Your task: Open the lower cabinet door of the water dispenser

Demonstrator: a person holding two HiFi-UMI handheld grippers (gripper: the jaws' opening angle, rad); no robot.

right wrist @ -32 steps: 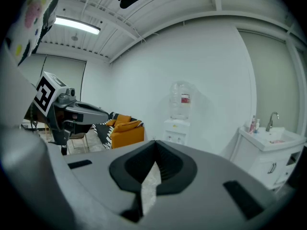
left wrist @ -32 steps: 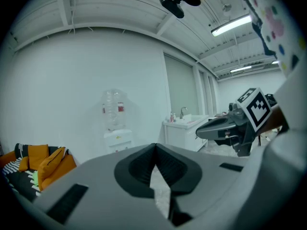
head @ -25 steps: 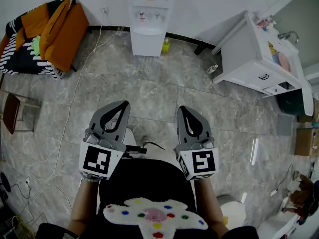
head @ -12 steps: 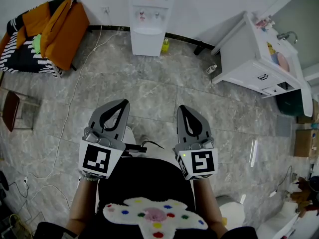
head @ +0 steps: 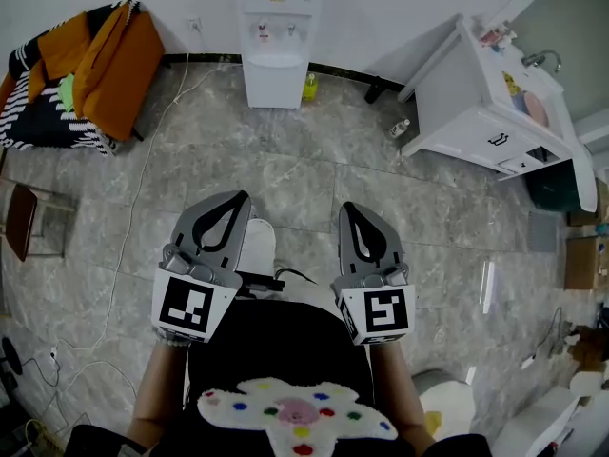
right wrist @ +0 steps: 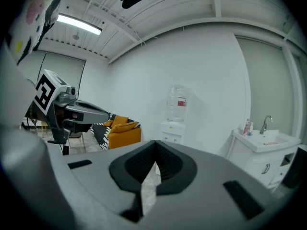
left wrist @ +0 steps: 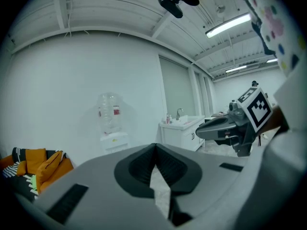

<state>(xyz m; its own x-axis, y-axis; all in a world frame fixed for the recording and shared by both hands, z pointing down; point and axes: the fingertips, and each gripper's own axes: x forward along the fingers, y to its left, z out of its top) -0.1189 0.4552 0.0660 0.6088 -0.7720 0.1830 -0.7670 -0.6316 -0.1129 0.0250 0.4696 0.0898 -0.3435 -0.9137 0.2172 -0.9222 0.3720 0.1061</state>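
**Both grippers closed and empty, dispenser far ahead**

We hold the left gripper (head: 235,200) and the right gripper (head: 349,208) side by side, pointing forward and a little down. The jaws of each are pressed together with nothing between them. We judge this to be a carrying posture, because nothing is within reach.

Straight ahead of both tips, well apart from them, the water dispenser (head: 276,27) stands against the wall (head: 381,8). Its lower cabinet door (head: 274,84) faces us and looks closed. The task has not started, and we think the approach must come first.

Between the grippers and the dispenser the tiled floor (head: 314,174) is open. Ahead and left of the left gripper a thin cable (head: 143,174) runs over the tiles toward the wall, with an orange sofa (head: 105,60) beyond it. Ahead and right of the right gripper a white vanity cabinet (head: 476,112) sticks out, its corner near the path.

A small yellow bottle (head: 310,86) stands just beside the dispenser on its right. The door may need room there when it swings, but we cannot tell where the hinge is.
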